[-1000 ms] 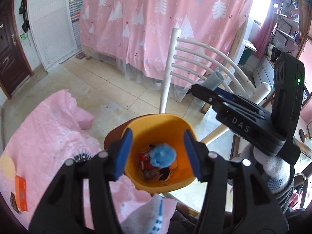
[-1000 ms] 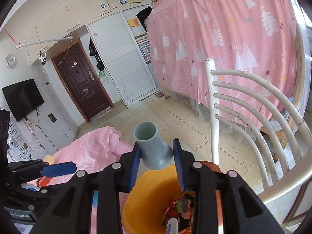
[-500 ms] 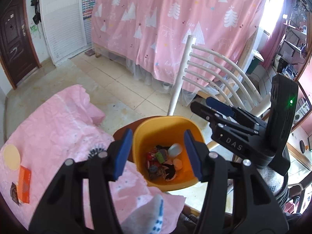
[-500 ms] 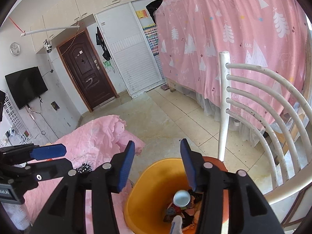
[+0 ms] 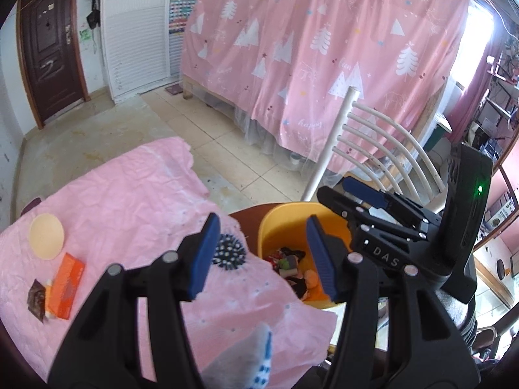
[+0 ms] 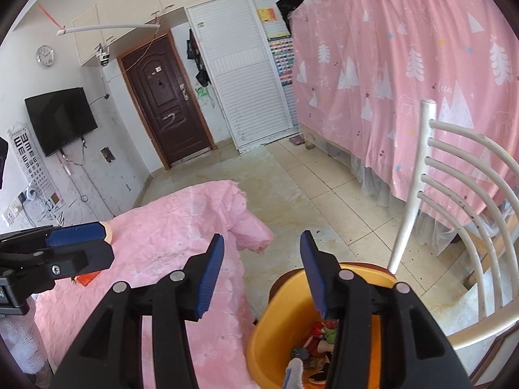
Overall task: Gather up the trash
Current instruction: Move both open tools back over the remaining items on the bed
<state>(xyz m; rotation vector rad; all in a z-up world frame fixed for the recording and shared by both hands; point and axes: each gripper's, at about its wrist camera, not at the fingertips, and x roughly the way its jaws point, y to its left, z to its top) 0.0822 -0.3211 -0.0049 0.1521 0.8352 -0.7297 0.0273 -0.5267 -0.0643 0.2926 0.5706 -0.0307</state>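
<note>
An orange bin (image 5: 282, 220) with several scraps inside stands at the right edge of the pink-covered table (image 5: 123, 201); it also shows in the right wrist view (image 6: 275, 334). My left gripper (image 5: 259, 253) is open and empty above the table edge and the bin's left rim. My right gripper (image 6: 261, 274) is open and empty above the bin's left rim; it shows in the left wrist view (image 5: 353, 194) to the right of the bin. On the table lie an orange wrapper (image 5: 66, 285), a brown wrapper (image 5: 35, 298), a pale round disc (image 5: 46, 236) and a black spiky ball (image 5: 228, 252).
A white chair (image 5: 373, 149) stands behind the bin, also seen in the right wrist view (image 6: 460, 214). A pink curtain (image 5: 324, 58) hangs beyond it. Tiled floor (image 5: 181, 136) lies past the table, with a brown door (image 6: 165, 103) at the far wall.
My right gripper opened and dropped the grey cup into the bin. Both grippers have since moved left and back, so more of the table shows.
</note>
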